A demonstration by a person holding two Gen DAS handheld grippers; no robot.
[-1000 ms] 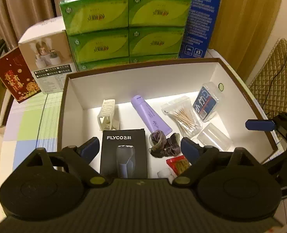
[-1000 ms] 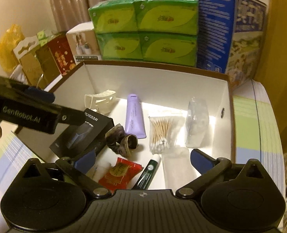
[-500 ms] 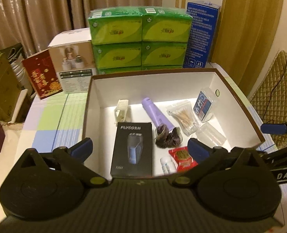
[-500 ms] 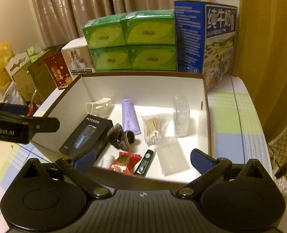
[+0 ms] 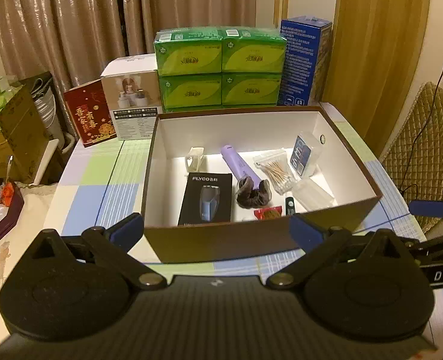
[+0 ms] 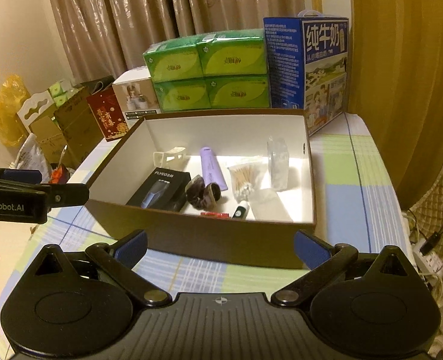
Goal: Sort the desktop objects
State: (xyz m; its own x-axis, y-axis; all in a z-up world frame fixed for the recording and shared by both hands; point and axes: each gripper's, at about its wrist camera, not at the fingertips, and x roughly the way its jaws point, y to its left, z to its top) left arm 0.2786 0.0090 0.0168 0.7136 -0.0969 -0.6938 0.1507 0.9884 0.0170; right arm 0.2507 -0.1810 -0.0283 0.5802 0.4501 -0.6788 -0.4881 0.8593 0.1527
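A brown box with a white inside (image 5: 356,162) (image 6: 308,180) stands on the checked tablecloth. It holds a black FLYCO shaver box (image 5: 206,199) (image 6: 158,190), a purple tube (image 5: 239,162) (image 6: 211,166), a dark scrunchie (image 5: 253,193) (image 6: 203,193), a bag of cotton swabs (image 5: 275,168) (image 6: 245,177), a red sachet (image 5: 268,212), a white clip (image 5: 195,157) and clear plastic cases (image 5: 307,153). My left gripper (image 5: 217,231) is open and empty in front of the box's near wall. My right gripper (image 6: 220,247) is open and empty, also in front of the near wall.
Green tissue packs (image 5: 220,69), a blue milk carton (image 6: 307,69), a white product box (image 5: 131,99) and a red box (image 5: 88,117) stand behind the brown box. Cartons and bags sit off the table's left edge (image 6: 50,132). A quilted chair (image 5: 425,141) is at right.
Both grippers have pulled back and up out of the box, from over its contents to outside its near wall. Both stayed open and empty.
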